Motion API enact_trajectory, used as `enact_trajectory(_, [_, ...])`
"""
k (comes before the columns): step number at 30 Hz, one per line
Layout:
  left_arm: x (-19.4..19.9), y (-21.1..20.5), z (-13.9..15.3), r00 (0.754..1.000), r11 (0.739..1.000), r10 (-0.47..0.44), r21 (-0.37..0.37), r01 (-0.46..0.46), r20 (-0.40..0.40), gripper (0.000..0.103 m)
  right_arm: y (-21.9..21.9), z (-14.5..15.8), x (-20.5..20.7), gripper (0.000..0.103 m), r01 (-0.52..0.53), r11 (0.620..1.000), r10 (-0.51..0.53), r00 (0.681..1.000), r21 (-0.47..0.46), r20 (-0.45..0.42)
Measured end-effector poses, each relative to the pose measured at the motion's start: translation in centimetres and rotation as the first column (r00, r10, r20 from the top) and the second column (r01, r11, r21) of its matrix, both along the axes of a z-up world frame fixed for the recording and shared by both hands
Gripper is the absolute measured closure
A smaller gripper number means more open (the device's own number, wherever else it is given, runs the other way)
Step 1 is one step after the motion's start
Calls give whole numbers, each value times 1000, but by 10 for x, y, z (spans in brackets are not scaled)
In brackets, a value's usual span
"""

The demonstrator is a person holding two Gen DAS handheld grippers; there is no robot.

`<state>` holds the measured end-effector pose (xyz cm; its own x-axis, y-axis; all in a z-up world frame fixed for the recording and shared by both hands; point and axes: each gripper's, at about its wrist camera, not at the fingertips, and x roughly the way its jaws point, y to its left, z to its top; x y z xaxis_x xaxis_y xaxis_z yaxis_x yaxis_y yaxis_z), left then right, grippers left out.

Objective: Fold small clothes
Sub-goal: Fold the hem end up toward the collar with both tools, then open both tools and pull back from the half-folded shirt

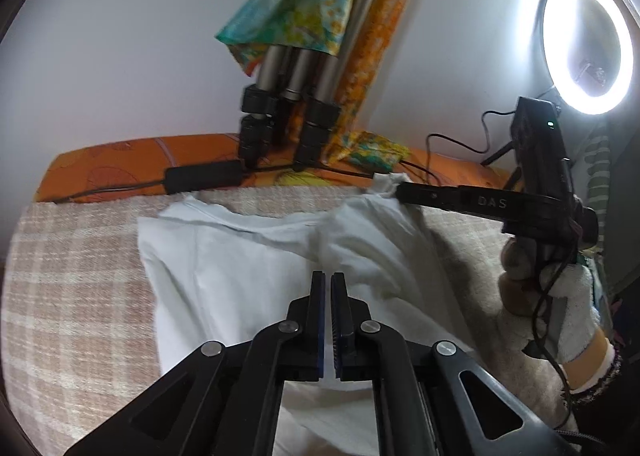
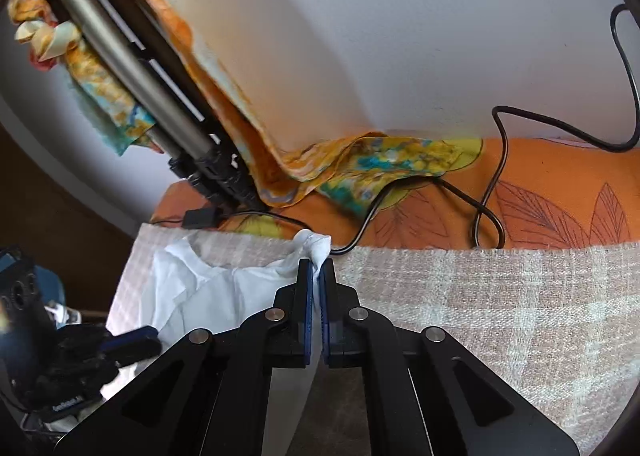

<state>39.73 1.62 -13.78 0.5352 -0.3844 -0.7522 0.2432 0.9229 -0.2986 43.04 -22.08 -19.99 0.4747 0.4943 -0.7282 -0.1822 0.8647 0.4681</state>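
Garment (image 1: 224, 268): plain white, no print. Blanket (image 1: 80, 276) beneath it: beige and cream check. Sheet (image 2: 560, 192) along the blanket's far edge: orange with dark outlined leaf drawings. Scarf (image 2: 380, 164) draped at the wall: yellow, orange and teal mottled print. Tripod legs (image 1: 296, 72): grey metal with black clamps. Both grippers, left (image 1: 329, 280) and right (image 2: 316, 268): black, blue pads. Glove (image 1: 572, 308): off-white.

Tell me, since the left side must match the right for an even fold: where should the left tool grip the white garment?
Grip the white garment at its far-left corner, coming from the left edge, tips low. That corner lies flat on the checked cloth; the right tool already pinches the opposite corner.
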Motion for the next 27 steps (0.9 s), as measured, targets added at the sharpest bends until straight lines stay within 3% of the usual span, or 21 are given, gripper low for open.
enact_trajectory(4, [-3,12,4,999,998,32,-61,-32,11,103,0,0,0,101,8,1000,-8,1000,-13,12])
enact_trajectory(6, [-10,16,7,1000,995,22,-101,-21,5,61,0,-1,0,101,4,1000,-3,1000,-8,14])
enact_trajectory(8, [-14,14,7,1000,991,-7,-136,5,-13,55,-1,-3,2,101,8,1000,-8,1000,2,7])
enact_trajectory(9, [-16,8,5,999,993,-29,-115,26,-22,55,-2,-3,2,101,9,1000,-9,1000,8,5])
enact_trajectory(11, [-15,-3,2,999,998,-46,-32,45,-15,58,-1,-3,3,101,11,1000,-11,1000,9,4])
enact_trajectory(12, [-14,-8,-2,999,999,-46,12,46,-16,74,0,-3,3,101,11,1000,-12,1000,6,5])
enact_trajectory(14, [-10,-11,-9,998,999,-52,-8,52,-38,103,0,-2,2,101,13,1000,-13,1000,1,8])
enact_trajectory(19, [-17,3,11,999,995,-17,-93,20,33,103,-2,-1,1,101,19,1000,-19,1000,3,4])
enact_trajectory(21, [-16,10,15,999,996,4,-87,0,49,103,-3,-1,1,101,26,1000,-26,1000,1,0])
enact_trajectory(25, [-9,29,10,994,996,93,4,-93,56,103,-3,1,2,101,27,1000,-27,1000,-7,0])
enact_trajectory(27, [-3,28,-1,990,982,134,127,-140,53,100,-2,2,3,101,23,1000,-23,1000,-16,-1])
